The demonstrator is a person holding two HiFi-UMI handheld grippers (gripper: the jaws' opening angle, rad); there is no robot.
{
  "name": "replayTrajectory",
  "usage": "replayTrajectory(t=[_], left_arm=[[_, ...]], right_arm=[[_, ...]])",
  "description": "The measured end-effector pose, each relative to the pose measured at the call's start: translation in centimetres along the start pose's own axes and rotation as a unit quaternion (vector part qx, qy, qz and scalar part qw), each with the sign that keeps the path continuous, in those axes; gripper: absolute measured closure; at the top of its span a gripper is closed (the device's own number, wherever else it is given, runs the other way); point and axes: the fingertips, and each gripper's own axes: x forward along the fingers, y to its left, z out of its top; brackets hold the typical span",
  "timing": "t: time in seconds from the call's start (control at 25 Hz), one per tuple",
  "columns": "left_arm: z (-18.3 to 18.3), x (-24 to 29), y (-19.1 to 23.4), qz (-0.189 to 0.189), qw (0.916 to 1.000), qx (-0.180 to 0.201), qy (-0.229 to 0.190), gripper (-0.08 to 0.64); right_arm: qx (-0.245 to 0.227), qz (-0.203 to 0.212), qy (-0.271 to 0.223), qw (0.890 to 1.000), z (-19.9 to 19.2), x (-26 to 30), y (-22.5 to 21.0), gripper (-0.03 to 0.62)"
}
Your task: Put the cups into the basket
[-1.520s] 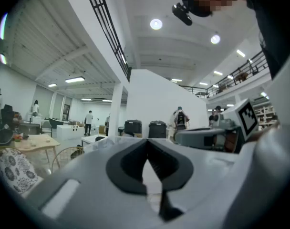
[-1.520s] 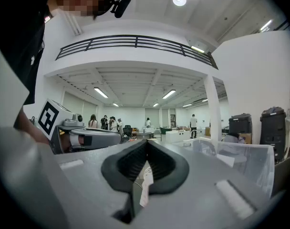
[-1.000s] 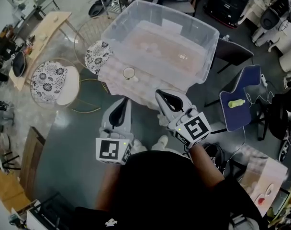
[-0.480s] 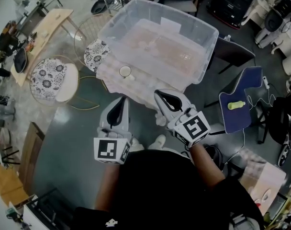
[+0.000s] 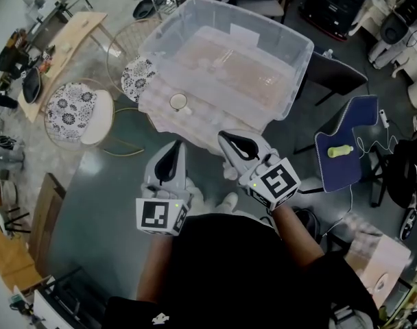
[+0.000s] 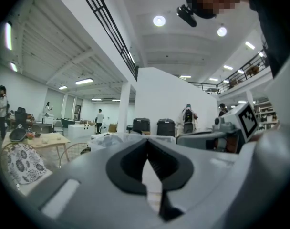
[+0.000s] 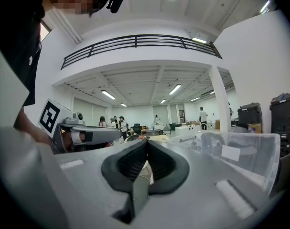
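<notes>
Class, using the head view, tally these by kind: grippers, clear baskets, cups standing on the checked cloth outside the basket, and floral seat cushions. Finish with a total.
Grippers: 2 (left gripper, right gripper)
Clear basket: 1
Cup on the checked cloth: 1
Floral seat cushions: 2
Total: 6

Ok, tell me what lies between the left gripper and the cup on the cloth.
Only bare checked cloth: in the head view nothing stands between the left gripper and the cup.
</notes>
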Motion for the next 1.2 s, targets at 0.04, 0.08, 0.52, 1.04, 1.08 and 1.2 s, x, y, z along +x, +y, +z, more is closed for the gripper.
replayTrajectory(t=[0.04, 0.08, 0.52, 1.04, 1.08, 1.2], left_arm=[[0.0, 0.2, 0.2, -0.003, 1.0, 0.002, 0.0, 0.555], [0.0, 0.3, 0.4, -0.006, 1.0, 0.002, 0.001, 0.557], [0.7, 4.1, 4.0, -0.036, 0.999, 0.024, -0.008, 0.557], [1.0, 9.7, 15.0, -0.074, 0.997, -0.021, -0.006, 0.557], [1.0, 10.0, 15.6, -0.083, 0.9963, -0.021, -0.005, 0.557], [0.9, 11.0, 17.4, -0.099, 0.9948, -0.023, -0.006, 0.557]], right_arm=[[-0.001, -0.002, 0.001, 1.0, 0.0, 0.1, -0.1, 0.591], [-0.001, -0.003, 0.003, 1.0, -0.1, 0.3, -0.3, 0.591], [-0.004, -0.038, 0.022, 0.999, -0.8, 4.3, -2.5, 0.591], [-0.013, -0.091, 0.042, 0.995, -0.3, 14.7, -5.8, 0.591], [-0.014, -0.097, 0.044, 0.994, -0.2, 15.3, -6.0, 0.591], [-0.016, -0.115, 0.047, 0.992, -0.1, 16.9, -6.4, 0.591]])
